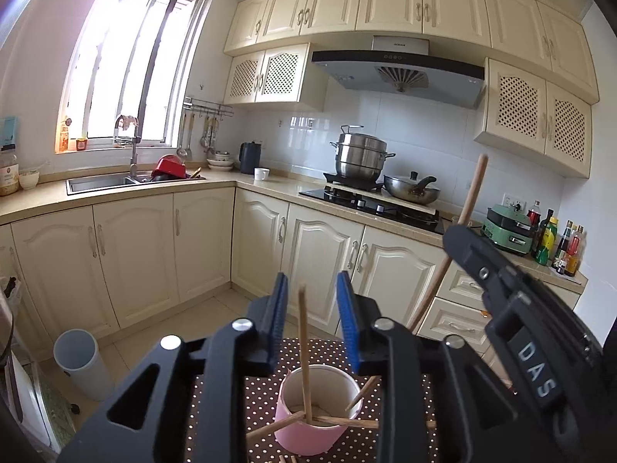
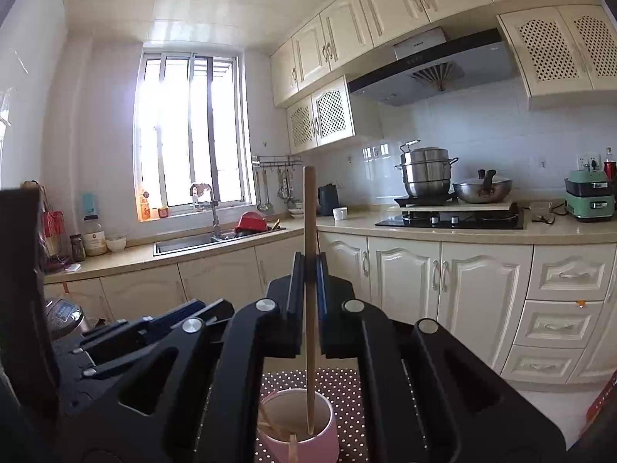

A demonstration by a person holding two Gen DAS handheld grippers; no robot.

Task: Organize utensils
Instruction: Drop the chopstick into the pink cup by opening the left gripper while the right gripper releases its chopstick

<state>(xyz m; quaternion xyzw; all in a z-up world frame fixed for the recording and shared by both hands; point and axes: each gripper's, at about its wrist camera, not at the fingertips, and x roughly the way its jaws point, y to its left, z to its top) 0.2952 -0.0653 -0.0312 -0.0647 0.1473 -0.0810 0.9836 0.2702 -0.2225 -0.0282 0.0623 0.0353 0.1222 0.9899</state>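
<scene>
A pink cup (image 1: 308,434) with a white inside stands on a brown polka-dot cloth (image 1: 216,416) below both grippers. One wooden chopstick (image 1: 304,351) stands in it. My left gripper (image 1: 311,301) is open, its blue pads on either side of that stick, not touching it. Loose chopsticks (image 1: 347,421) lie on the cloth around the cup. My right gripper (image 2: 309,270) is shut on another chopstick (image 2: 309,308), held upright with its lower end inside the cup (image 2: 299,430). That gripper also shows in the left wrist view (image 1: 457,237) with its chopstick (image 1: 472,189).
The table stands in a kitchen. Cream cabinets (image 1: 131,254) and a counter with a sink (image 1: 100,183) and hob (image 1: 370,204) lie ahead. A white bin (image 1: 83,362) stands on the floor at the left. Bottles (image 1: 555,239) and a green appliance (image 1: 509,229) sit on the right counter.
</scene>
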